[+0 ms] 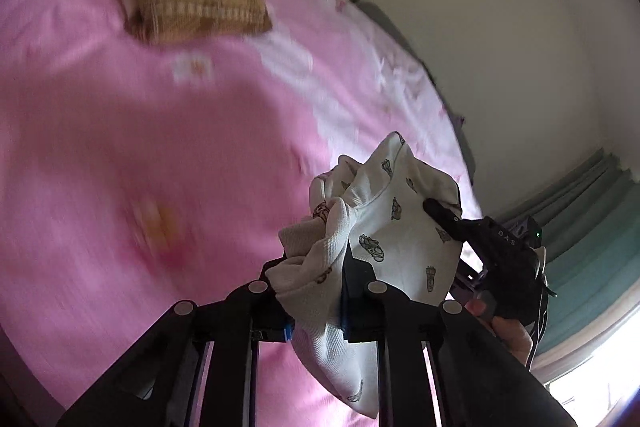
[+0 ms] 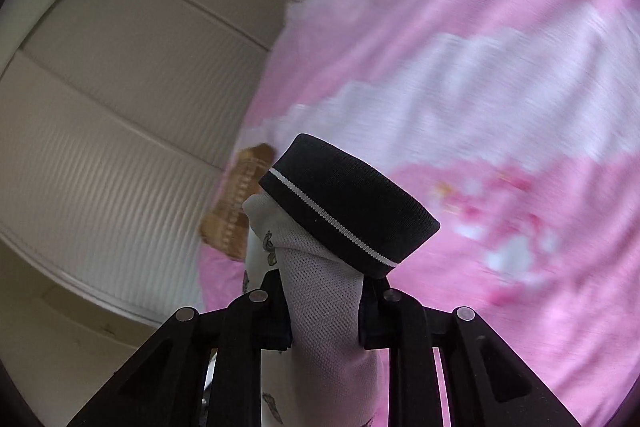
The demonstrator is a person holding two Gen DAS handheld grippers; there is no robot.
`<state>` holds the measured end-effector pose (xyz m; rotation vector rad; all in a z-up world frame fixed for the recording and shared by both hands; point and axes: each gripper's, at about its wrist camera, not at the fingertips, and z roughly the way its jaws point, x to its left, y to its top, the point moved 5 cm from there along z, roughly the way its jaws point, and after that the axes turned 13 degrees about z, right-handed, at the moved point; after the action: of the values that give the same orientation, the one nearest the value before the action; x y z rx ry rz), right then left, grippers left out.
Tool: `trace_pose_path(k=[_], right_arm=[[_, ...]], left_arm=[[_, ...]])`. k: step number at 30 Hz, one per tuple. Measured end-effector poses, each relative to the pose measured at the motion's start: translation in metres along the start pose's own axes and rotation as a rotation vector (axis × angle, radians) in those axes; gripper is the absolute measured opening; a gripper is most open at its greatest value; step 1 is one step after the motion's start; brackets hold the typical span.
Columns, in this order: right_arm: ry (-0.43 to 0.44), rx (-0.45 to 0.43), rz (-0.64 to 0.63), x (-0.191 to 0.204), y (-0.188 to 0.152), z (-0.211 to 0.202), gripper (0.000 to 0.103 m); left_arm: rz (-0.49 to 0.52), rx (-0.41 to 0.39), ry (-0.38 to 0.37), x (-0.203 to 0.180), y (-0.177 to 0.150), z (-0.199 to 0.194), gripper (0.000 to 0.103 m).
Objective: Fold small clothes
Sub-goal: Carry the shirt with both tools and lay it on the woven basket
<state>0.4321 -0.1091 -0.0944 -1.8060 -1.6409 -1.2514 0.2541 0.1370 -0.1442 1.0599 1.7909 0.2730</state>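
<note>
A small white garment [image 1: 384, 227] with little printed figures hangs above the pink bed. My left gripper [image 1: 316, 267] is shut on a bunched white part of it. In the left wrist view the right gripper's black finger [image 1: 440, 217] presses on the garment's far side, with a hand below it. My right gripper [image 2: 324, 291] is shut on the white mesh fabric [image 2: 320, 307] just below the garment's black waistband [image 2: 348, 203] with a thin white stripe. A folded brown patterned garment [image 1: 192, 11] lies flat on the bed further away and shows partly as the brown garment [image 2: 236, 203] behind the waistband.
A pink bedsheet [image 1: 120, 155] with white and pale printed patches covers the bed [image 2: 500, 87]. A white wall and green curtains [image 1: 592, 211] stand at the right of the left wrist view. Ribbed cream wardrobe doors [image 2: 120, 87] border the bed's edge.
</note>
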Motion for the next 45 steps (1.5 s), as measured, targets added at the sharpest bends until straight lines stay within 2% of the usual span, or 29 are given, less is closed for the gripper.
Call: trace_pose_path(k=[3,7,10,13,16,19,23,26,29,33,35,37,39,41,43,45], right_arm=[[0.027,0.009,-0.031,0.044,0.010,0.022,0.023],[0.074,0.033,-0.092,0.124,0.026,0.081,0.023],[0.113,0.055,-0.136,0.189,0.042,0.136,0.023],[0.155,0.080,-0.150,0.247,0.061,0.201,0.023],[0.163,0.095,-0.131,0.266,0.073,0.251,0.023],[0.111,0.128,-0.095,0.250,0.079,0.301,0.023],[-0.021,0.213,-0.029,0.193,0.074,0.373,0.023],[-0.045,0.224,-0.013,0.163,0.068,0.388,0.024],[-0.031,0.208,-0.029,0.153,0.067,0.382,0.026],[-0.068,0.168,-0.117,0.163,0.061,0.372,0.036],[-0.103,0.141,-0.163,0.167,0.058,0.361,0.041],[-0.145,0.106,-0.210,0.166,0.058,0.350,0.050],[-0.179,0.041,-0.274,0.169,0.057,0.334,0.052],[-0.204,-0.026,-0.337,0.175,0.057,0.320,0.055],[-0.176,-0.064,-0.407,0.185,0.053,0.306,0.055],[-0.114,-0.077,-0.502,0.199,0.037,0.294,0.055]], left_arm=[[0.002,-0.048,0.003,0.023,0.051,-0.017,0.017],[0.009,-0.110,0.037,0.058,0.128,-0.040,0.017],[-0.006,-0.150,0.051,0.091,0.194,-0.057,0.017],[0.032,-0.194,0.103,0.120,0.263,-0.064,0.017],[0.012,-0.164,0.125,0.156,0.300,-0.045,0.017],[-0.020,-0.094,0.149,0.197,0.305,-0.014,0.017],[-0.089,0.021,0.197,0.250,0.274,0.036,0.018],[-0.119,0.051,0.194,0.271,0.250,0.053,0.020],[-0.086,0.037,0.192,0.271,0.245,0.055,0.025],[-0.059,0.042,0.204,0.266,0.252,0.058,0.027],[-0.035,0.034,0.220,0.261,0.254,0.051,0.035],[-0.008,0.013,0.253,0.259,0.258,0.041,0.048],[0.033,-0.025,0.304,0.259,0.263,0.028,0.057],[0.082,-0.075,0.374,0.258,0.269,0.011,0.059],[0.140,-0.109,0.394,0.250,0.273,-0.002,0.059],[0.246,-0.126,0.412,0.232,0.271,-0.010,0.059]])
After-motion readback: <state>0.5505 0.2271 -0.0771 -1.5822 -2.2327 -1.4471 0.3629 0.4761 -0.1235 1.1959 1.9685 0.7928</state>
